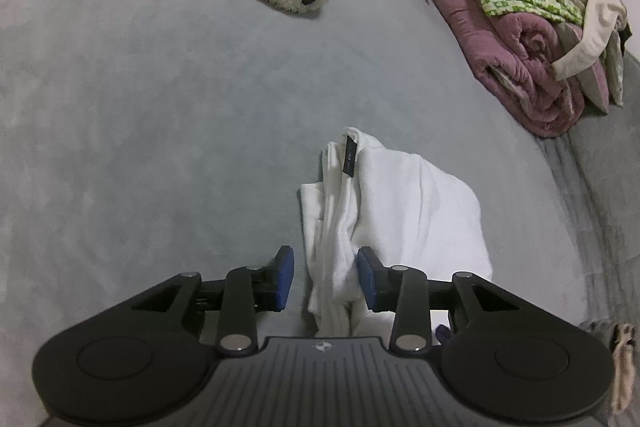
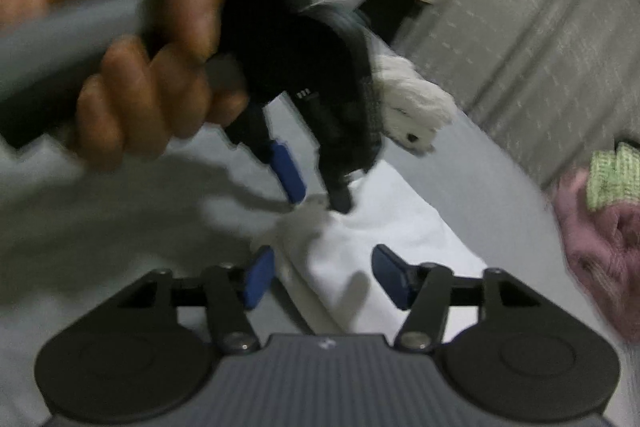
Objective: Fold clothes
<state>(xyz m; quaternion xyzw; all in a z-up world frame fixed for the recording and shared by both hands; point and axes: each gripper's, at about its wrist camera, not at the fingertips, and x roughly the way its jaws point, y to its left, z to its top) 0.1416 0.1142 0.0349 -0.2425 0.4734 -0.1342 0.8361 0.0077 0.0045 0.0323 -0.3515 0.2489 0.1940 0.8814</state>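
The crumpled white cotton garment (image 1: pixel 400 211) lies on the grey plush bed cover (image 1: pixel 160 107); the left gripper (image 1: pixel 325 277) straddles its bunched edge, blue pads apart; the right gripper (image 2: pixel 320 277) hangs spread wide over the same cloth; a hand (image 2: pixel 144 67) holds the left tool.

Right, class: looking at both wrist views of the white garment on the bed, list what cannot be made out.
- White garment, left wrist view: its near end is hidden behind the left gripper; the black label is too small to read.
- Right wrist view: motion blur hides whether the left gripper's fingertips touch the cloth.
- Clothes pile: cut off at the right edge in both views.
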